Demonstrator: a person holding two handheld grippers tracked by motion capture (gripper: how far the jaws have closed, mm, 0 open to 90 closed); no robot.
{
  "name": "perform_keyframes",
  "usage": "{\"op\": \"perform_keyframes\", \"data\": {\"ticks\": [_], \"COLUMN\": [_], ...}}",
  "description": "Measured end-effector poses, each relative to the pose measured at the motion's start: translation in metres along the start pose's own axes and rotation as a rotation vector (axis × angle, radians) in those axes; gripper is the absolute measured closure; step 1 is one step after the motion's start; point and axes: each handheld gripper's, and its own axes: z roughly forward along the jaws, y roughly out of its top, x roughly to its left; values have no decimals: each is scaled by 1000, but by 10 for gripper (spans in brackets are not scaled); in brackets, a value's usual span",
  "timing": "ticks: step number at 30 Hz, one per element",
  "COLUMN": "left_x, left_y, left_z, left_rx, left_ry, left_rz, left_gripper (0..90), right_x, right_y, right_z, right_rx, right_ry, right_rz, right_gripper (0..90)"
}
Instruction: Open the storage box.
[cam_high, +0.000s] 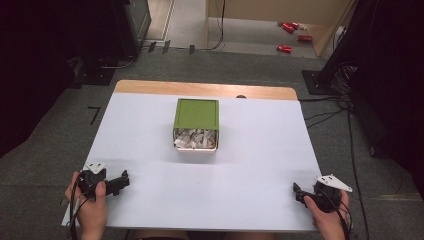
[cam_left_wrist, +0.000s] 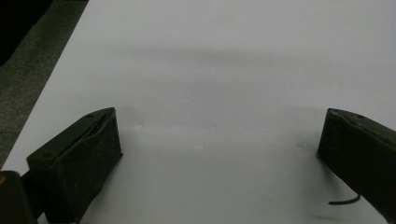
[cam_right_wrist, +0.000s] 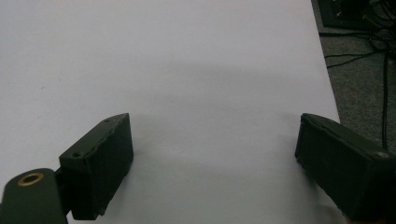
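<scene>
Sitting well ahead of both wide-open grippers, left gripper (cam_high: 124, 181) and right gripper (cam_high: 296, 192), a green-lidded box (cam_high: 196, 124) shows crumpled white paper inside.

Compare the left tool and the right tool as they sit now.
The left tool rests at the table's near left corner and points right, toward the middle; the right tool rests at the near right corner and points left. The left tool's grey plate is small and stubby in the high view; the right tool's looks longer. Both are open, empty and apart from the green box.
</scene>
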Motion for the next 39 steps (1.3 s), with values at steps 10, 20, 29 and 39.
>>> {"op": "perform_keyframes", "data": {"ticks": [10,20,29,39], "left_x": [0,0,0,0], "left_y": [0,0,0,0], "left_z": [0,0,0,0], "left_rx": [0,-1,-1,0], "left_ry": [0,0,0,0], "left_rz": [0,0,0,0], "left_gripper": [0,0,0,0], "right_x": [5,34,58,92], "right_y": [8,30,48,73], "right_z": [-17,-28,-29,-34], "right_rx": [-111,-143,-158,-193], "right_ry": [-21,-8,2,10], "right_rz": [84,53,46,17], "right_gripper": [165,188,198,244]}}
